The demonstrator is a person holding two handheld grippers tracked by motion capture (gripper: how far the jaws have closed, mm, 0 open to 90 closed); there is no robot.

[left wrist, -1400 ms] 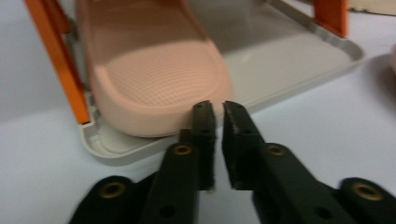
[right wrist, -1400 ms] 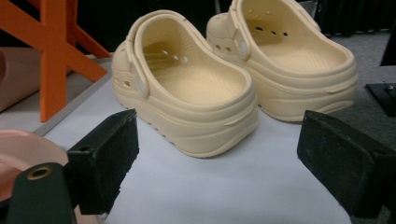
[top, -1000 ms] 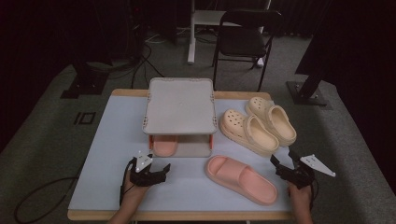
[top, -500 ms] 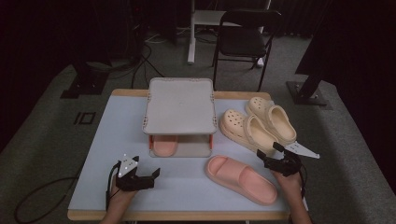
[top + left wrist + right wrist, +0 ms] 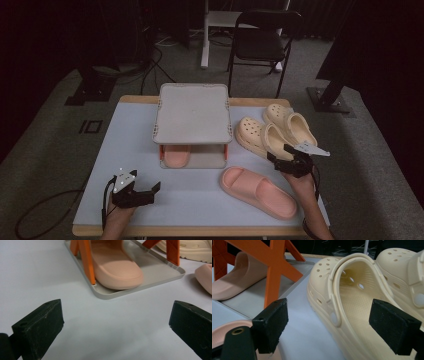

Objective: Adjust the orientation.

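Right gripper view looks straight into the near clog (image 5: pixel 359 315), which sits on the worktop (image 5: pixel 200 195) beside its twin (image 5: pixel 292 122), right of the rack (image 5: pixel 192 112); the right tongs (image 5: pixel 337 325) stand wide around its heel, not yet touching. Over the last second they have closed in on it from beside the pink slide (image 5: pixel 257 192). One slide (image 5: pixel 115 267) already lies in the rack's tray, and the left tongs (image 5: pixel 115 325), just opened wide and empty, have backed away, so a clog seems next.
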